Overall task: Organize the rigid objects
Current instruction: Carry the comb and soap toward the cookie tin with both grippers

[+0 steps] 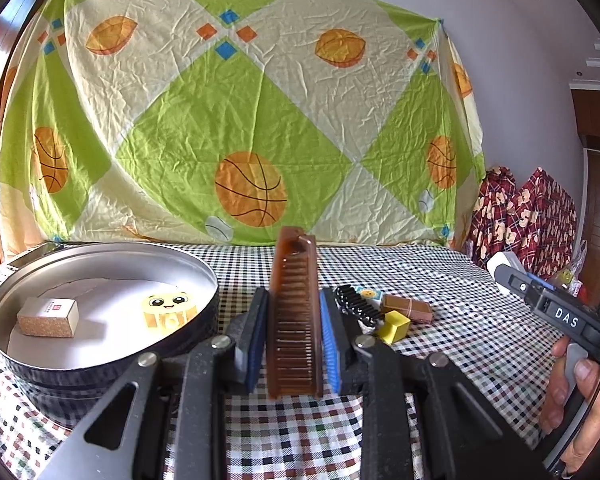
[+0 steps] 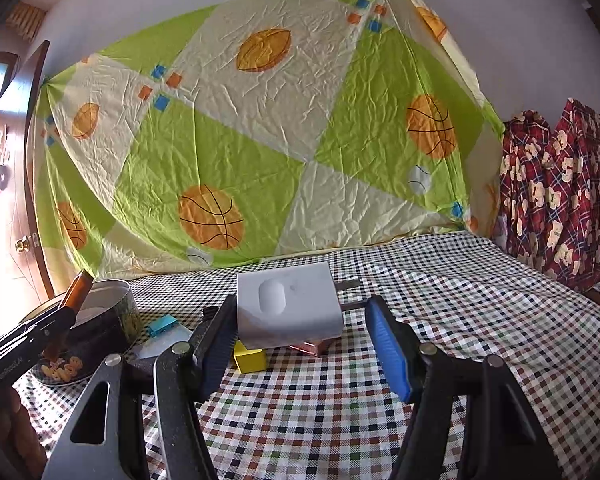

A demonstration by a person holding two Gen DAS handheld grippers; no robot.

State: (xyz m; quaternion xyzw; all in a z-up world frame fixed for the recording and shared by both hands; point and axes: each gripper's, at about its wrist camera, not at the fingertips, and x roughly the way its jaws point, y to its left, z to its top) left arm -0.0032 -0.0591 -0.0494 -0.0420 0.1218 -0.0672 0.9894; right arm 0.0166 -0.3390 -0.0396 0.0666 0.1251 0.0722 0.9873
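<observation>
My left gripper (image 1: 294, 340) pinches the brown comb (image 1: 295, 312) by its flat sides just right of the round tin (image 1: 100, 364) (stiff, light, slick plastic, so I grip mid-spine), while my right gripper (image 2: 300, 344), fingers spread, carries a white charger (image 2: 288, 306).

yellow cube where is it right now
The yellow cube sits on the checkered tablecloth, right of the round tin in the left wrist view, between the black comb and the brown box.
</observation>
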